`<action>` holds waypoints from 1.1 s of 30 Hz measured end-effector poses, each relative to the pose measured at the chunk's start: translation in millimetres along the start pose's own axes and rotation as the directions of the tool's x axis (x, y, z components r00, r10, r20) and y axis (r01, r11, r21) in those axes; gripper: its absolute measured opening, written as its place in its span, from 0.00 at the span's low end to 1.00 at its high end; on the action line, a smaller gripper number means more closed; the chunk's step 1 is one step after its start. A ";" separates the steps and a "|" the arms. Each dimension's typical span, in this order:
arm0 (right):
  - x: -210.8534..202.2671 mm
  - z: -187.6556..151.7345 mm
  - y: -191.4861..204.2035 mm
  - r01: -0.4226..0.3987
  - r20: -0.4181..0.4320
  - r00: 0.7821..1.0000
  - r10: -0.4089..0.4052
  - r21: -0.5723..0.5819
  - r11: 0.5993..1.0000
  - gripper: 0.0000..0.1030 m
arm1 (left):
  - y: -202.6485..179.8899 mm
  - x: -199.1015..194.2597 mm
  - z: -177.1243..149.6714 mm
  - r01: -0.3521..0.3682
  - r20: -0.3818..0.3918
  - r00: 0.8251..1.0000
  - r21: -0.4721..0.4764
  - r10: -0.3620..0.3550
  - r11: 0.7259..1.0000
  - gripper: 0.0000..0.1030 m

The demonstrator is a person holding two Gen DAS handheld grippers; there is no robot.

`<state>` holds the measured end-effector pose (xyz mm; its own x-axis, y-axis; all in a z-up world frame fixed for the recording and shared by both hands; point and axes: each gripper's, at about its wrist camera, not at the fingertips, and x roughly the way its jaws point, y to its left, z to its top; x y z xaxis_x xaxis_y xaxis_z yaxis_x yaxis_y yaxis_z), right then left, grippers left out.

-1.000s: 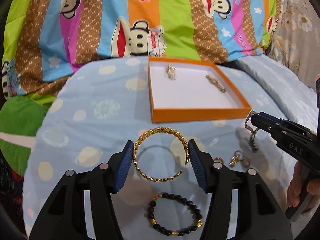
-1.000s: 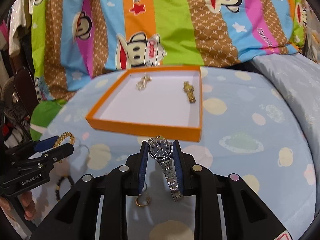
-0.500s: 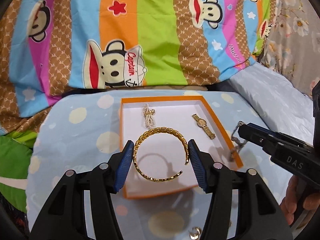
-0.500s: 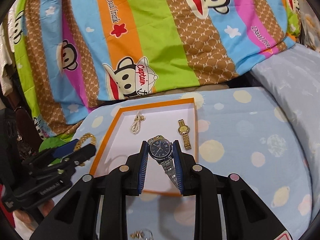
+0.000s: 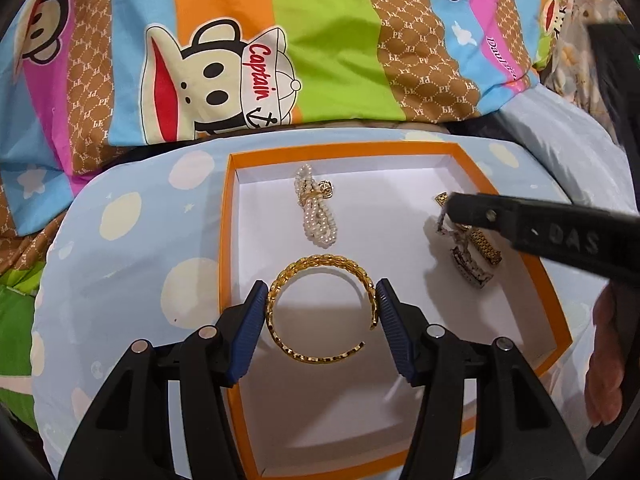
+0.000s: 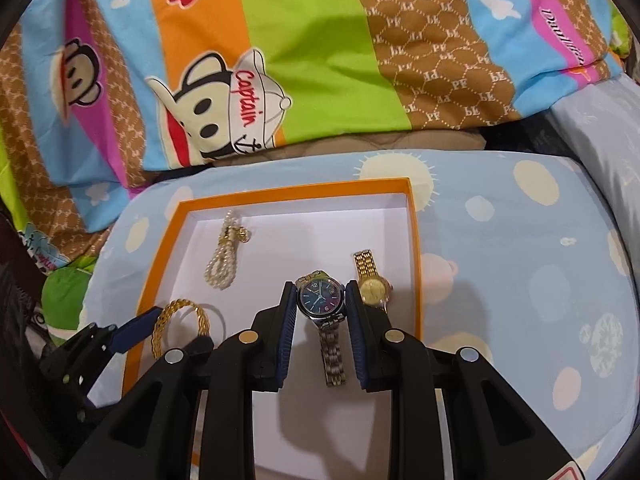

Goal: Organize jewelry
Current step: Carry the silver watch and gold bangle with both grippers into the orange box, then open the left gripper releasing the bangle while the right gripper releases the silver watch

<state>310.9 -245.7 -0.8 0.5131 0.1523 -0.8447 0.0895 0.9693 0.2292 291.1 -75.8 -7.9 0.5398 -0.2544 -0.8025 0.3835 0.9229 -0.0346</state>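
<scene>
**Left wrist view: both grippers carry a piece over the orange box**

Left wrist view shows the left gripper (image 5: 322,312) clamped on an open gold bangle (image 5: 322,312), one blue pad pressing each side of the ring. Gripping it across its width keeps the ring flat and its gap facing the camera, so it can go down level. It hangs over the near left part of the orange box (image 5: 225,240), whose white floor is bare there.

The right gripper (image 6: 320,312) is closed on the case of a silver watch with a dark blue dial (image 6: 320,298), pads on either side of the face, the steel band dangling below. Holding the rigid case rather than the loose band looks like the steadier choice. It sits over the box's right half, just beside a gold watch (image 6: 370,280) already lying inside near the right wall.

A pearl strand (image 5: 316,212) lies toward the far wall, apart from both.

I judge each piece is heading for its own bare patch, so nothing tangles. Whether either piece touches the floor yet I cannot tell.
</scene>
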 end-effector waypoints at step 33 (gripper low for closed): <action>-129.3 -89.3 5.7 0.013 0.317 0.948 0.012 -0.077 0.997 0.24 | 39.2 -125.2 -50.8 -0.097 0.252 0.960 -0.112 0.123 0.989 0.68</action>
<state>168.8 -242.6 66.5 0.7584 0.0947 -0.6449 0.0303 0.9832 0.1800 200.5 6.9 61.0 0.7539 -0.2037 -0.6246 0.2427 0.9698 -0.0234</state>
